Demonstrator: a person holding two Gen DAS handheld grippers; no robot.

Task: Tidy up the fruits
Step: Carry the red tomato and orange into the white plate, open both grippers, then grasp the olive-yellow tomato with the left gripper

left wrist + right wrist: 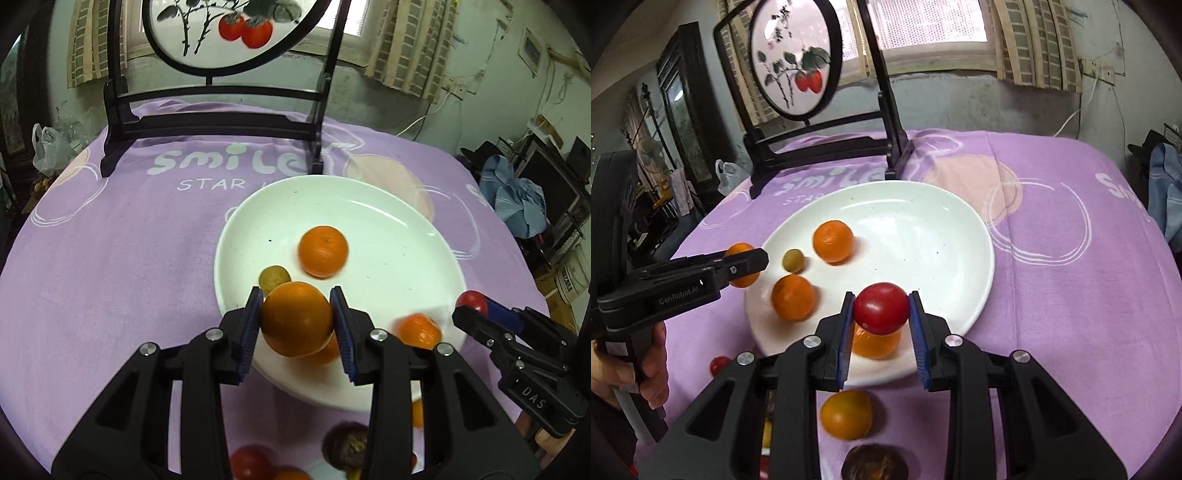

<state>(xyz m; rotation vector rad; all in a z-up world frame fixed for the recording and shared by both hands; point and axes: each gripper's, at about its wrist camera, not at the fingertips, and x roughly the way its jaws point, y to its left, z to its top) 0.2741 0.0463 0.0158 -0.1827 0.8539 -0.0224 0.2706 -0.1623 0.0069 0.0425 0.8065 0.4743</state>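
- Holding an orange (297,319) tight in our left tongs (298,325), above the near edge of the plate (388,221).
- Our right tongs (881,314) squeeze a tomato (881,308) there too.
- We should go low, then open slowly, so nothing rolls off.

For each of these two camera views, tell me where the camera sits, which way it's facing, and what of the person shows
Left wrist: sits on the left gripper, looking forward and down at the white plate; its fingers hold an orange; the right gripper shows at right.
Right wrist: sits on the right gripper, which holds a red tomato, facing the plate; the person's hand shows at left.
Shared: plate, purple tablecloth, painted screen stand.
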